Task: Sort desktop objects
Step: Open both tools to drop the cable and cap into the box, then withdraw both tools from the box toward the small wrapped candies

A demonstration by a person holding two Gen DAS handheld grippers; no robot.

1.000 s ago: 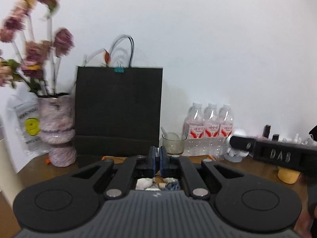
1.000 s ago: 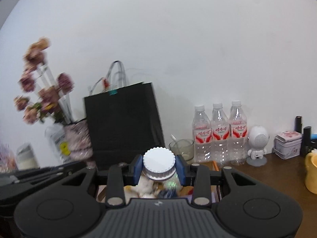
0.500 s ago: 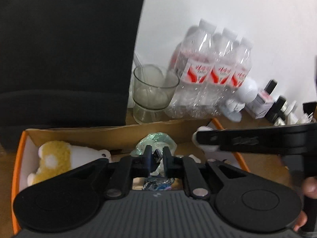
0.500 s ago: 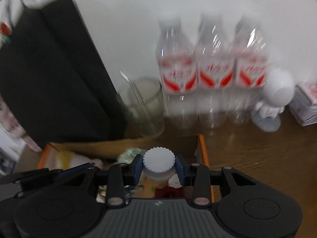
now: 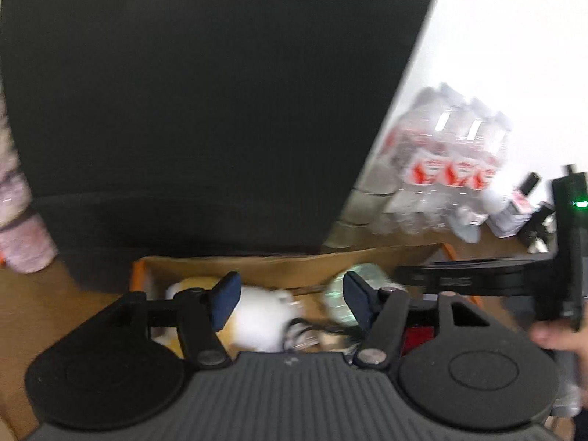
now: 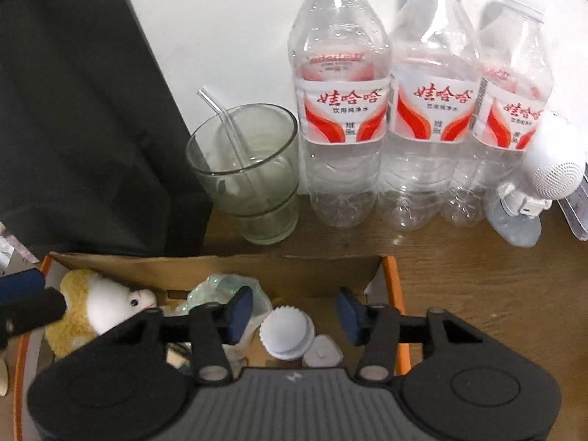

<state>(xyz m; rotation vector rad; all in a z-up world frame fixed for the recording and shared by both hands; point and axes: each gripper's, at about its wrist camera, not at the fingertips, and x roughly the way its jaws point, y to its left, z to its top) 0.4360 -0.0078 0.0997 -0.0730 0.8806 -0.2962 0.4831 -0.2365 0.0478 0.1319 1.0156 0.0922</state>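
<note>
Both tools have just been opening: the right tool (image 6: 294, 310) stands apart from the white-capped small jar (image 6: 286, 332) lying inside the orange-edged cardboard box (image 6: 391, 275), and the left tool (image 5: 290, 299) gapes empty over it. The jar may tip against the clutter, or a withdrawing finger could snag the white-and-yellow plush toy (image 6: 99, 305).

the left wrist view is motion-blurred: the water bottles (image 5: 452, 172) smear together, the box's (image 5: 294, 268) contents unreadable.

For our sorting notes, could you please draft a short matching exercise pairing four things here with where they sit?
1 plush sheep
2 white-capped jar
3 glass straw
4 white speaker figure

A standing in the drinking glass
B right of the water bottles
C left end of the cardboard box
D in the box, between the open right claw pads

1-C, 2-D, 3-A, 4-B
</note>
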